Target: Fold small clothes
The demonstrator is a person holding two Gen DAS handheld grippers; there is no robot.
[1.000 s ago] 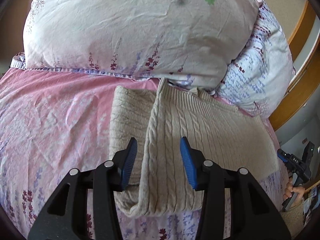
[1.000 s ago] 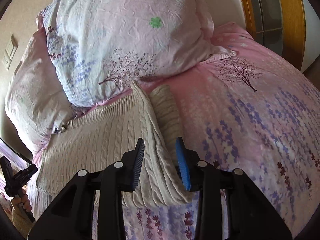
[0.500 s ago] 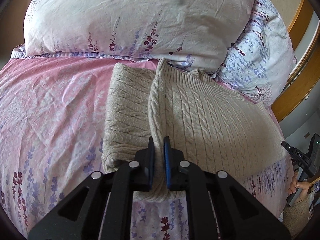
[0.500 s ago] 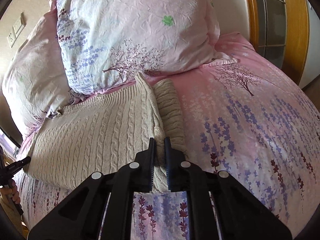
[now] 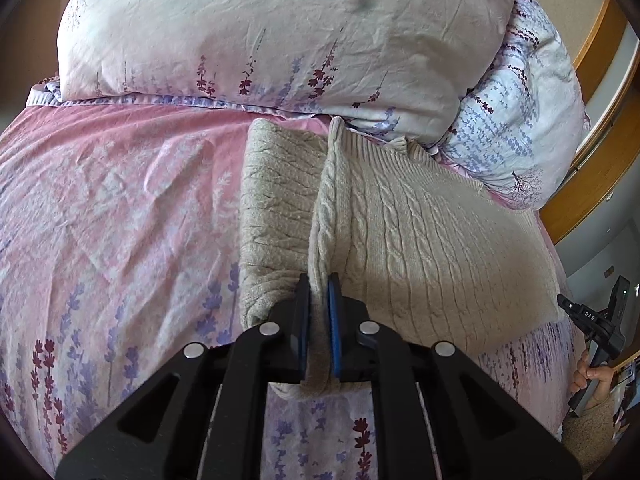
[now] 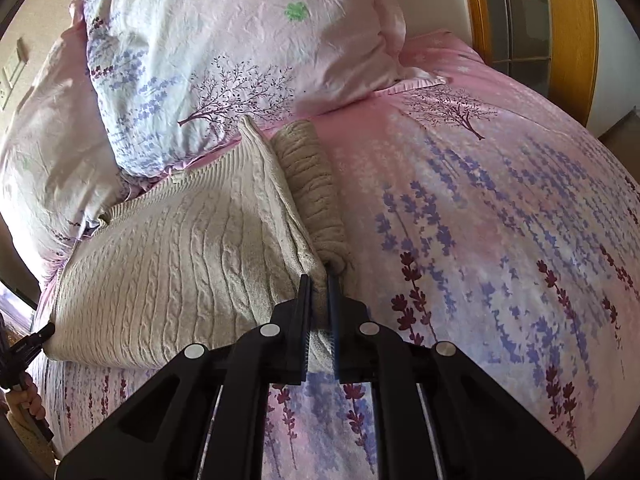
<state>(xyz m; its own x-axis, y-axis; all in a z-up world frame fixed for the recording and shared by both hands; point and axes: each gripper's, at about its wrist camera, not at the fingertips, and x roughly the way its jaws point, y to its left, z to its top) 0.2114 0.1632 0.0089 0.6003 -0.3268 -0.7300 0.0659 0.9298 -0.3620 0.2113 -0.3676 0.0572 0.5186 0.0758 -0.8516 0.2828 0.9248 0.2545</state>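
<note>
A beige cable-knit sweater (image 5: 420, 240) lies on the pink floral bed cover (image 5: 120, 208), its far end against the pillows. My left gripper (image 5: 319, 280) is shut on the sweater's raised fold at one near corner, with a folded part (image 5: 276, 208) lying flat to its left. My right gripper (image 6: 319, 284) is shut on the sweater (image 6: 180, 260) at the other near corner, with a rolled sleeve part (image 6: 312, 184) to its right. The pinched edge stands up as a ridge in both views.
Two floral pillows (image 5: 280, 32) (image 6: 240, 48) sit behind the sweater. A wooden frame (image 6: 568, 32) stands at the bed's far side. The other gripper and hand show at the frame edges, right of the sweater (image 5: 596, 332) and left of it (image 6: 24, 360).
Both grippers went from open astride the sweater's fold to shut on it. The pinched fold now stands higher off the bed.
</note>
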